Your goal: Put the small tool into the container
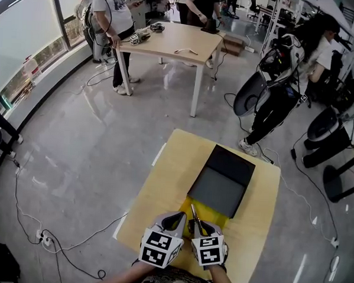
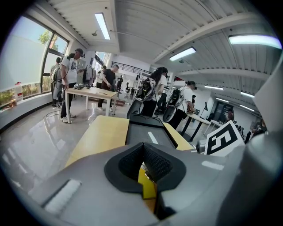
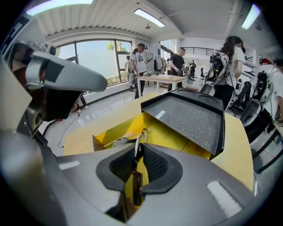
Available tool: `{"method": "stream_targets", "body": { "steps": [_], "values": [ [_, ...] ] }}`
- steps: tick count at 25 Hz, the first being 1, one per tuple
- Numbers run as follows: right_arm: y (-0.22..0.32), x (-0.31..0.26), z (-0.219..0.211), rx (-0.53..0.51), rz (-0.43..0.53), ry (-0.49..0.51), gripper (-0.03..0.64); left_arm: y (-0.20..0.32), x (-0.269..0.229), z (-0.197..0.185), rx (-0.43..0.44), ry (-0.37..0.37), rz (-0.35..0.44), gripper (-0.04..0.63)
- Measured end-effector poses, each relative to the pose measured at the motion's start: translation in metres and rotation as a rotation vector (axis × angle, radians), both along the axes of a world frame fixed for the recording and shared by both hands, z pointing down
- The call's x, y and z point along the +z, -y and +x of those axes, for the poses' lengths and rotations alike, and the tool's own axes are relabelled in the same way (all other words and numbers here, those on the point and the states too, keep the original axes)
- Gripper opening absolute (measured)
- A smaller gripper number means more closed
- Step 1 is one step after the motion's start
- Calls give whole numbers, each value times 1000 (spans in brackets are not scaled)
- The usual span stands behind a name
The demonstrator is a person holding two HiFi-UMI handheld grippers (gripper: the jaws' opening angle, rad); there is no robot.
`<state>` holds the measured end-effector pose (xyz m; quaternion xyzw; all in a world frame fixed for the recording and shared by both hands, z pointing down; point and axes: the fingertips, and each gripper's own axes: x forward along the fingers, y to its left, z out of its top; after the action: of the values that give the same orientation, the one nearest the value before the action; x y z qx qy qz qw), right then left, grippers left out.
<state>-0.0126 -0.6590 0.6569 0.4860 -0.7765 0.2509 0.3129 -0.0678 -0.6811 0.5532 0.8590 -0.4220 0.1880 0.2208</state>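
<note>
My right claw [image 3: 138, 148] is clamped on the small tool [image 3: 139, 138]. Its thin metal blades stick out past the pads, and its brown handle hangs down behind them. In the head view the tool [image 1: 195, 219] stands tilted between my two claws, over the near end of the yellow box [image 1: 218, 217].

My left claw [image 2: 142, 148] is just beside the right one, and its tips are pressed together. I can see the yellow of the box through the gap under the pads, but I can't make out anything pinched there. In the head view the left claw [image 1: 175, 219] and right claw [image 1: 201, 225] sit side by side at the near edge of the counter [image 1: 256, 232].

The box [image 3: 110, 130] is open. Its dark lid [image 3: 191, 115] has a grey lining and is tipped back on the far side, resting at a slant above the yellow floor. The lid [image 1: 223, 180] lies toward the middle of the pale wooden counter [image 3: 239, 151].

Farther off, people stand around a long table [image 1: 173, 40], and cables trail across the shiny grey floor [image 1: 75, 162].
</note>
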Motion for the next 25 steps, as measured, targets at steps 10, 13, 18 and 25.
{"method": "stream_targets", "body": {
  "steps": [10, 13, 18, 25],
  "values": [
    [-11, -17, 1, 16, -16, 38, 55, -11, -16, 1, -4, 2, 7, 17],
    [-15, -31, -3, 13, 4, 54, 57, -16, -24, -1, -6, 3, 12, 17],
    [-36, -51, -12, 7, 33, 79, 58, -39, -36, -7, -9, 2, 28, 17],
    [-51, -73, -14, 21, 80, 118, 52, -58, -43, -5, -6, -4, 41, 17]
  ]
}}
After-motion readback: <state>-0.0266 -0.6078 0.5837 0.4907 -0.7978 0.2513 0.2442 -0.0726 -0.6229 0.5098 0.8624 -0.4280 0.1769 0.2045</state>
